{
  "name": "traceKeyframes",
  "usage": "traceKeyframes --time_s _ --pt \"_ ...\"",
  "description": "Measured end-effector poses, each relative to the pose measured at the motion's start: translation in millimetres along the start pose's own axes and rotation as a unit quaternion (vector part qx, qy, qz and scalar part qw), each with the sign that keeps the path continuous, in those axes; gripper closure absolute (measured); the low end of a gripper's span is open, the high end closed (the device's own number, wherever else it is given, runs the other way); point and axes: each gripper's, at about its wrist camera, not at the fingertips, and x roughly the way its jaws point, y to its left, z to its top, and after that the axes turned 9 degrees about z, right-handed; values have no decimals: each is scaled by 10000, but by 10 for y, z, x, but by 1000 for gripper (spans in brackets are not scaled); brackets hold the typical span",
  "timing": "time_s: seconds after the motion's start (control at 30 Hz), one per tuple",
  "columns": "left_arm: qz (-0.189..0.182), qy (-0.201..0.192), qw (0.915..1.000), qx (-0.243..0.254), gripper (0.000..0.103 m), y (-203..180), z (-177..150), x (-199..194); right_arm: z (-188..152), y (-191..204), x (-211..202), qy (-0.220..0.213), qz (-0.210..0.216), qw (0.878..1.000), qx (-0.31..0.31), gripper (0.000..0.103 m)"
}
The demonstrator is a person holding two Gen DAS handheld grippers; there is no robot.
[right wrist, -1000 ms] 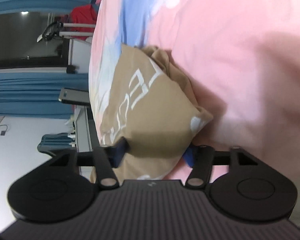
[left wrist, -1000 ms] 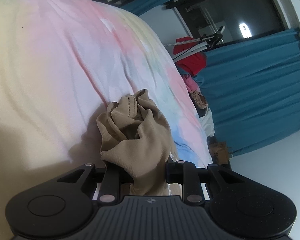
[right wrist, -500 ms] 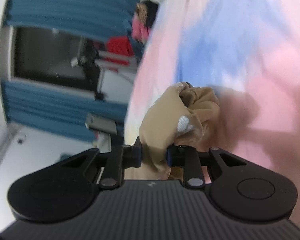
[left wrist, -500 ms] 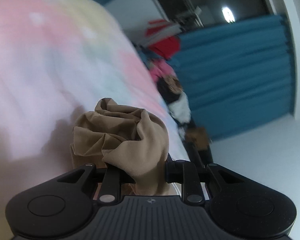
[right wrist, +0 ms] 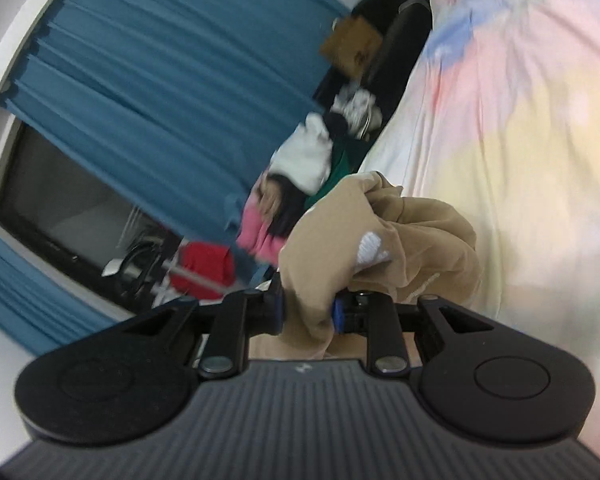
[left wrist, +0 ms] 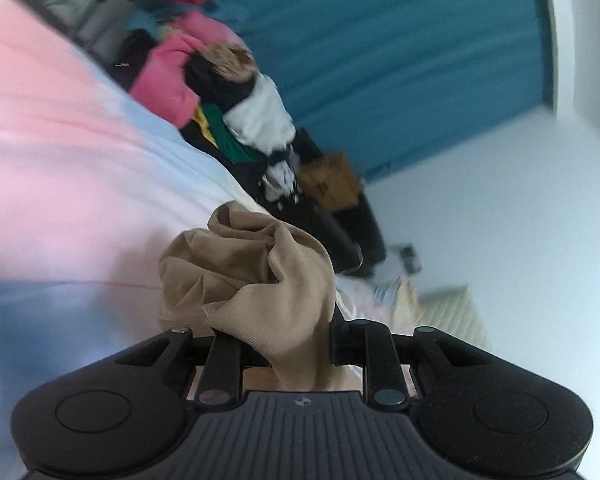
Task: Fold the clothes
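Tan garment lifted off bedspread, both grippers clamping it, fingertips buried, background blurred

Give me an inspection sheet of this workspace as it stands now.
Surface: bed sheet, pastel tie-dye in pink, blue and yellow, wrinkled.
Job's things: tan garment, bunched, white print on it.
Clutter: clothes pile beside the bed; cardboard box.
Grippers: left tool shut on the tan garment; right tool shut on it too.
Cables: nothing seen.
Surroundings: blue curtains, dark window, white wall; views blurred.
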Motion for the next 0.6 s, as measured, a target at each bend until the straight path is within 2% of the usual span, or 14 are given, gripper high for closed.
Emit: traceKeyframes --time_s 0.1,0.23,0.33,0.47,0.6 --pt "24 231 9996 184 79 208 -180 267 -26 -348 79 -56 -109 9999 -82 77" --pt "74 555 9977 391 79 597 -439 550 -345 -854 48 177 -275 9995 35 77" --pt "276 870 9945 508 79 1007 -601 559 -678 -1116 -54 437 -403 9982 118 77" --pt "463 1106 9905 674 78 1428 -768 472 -1071 -1303 -214 646 -428 9968 184 77" --pt "633 1094 9860 1091 71 1601 -881 417 -1371 -1429 -324 780 -707 9941 269 76"
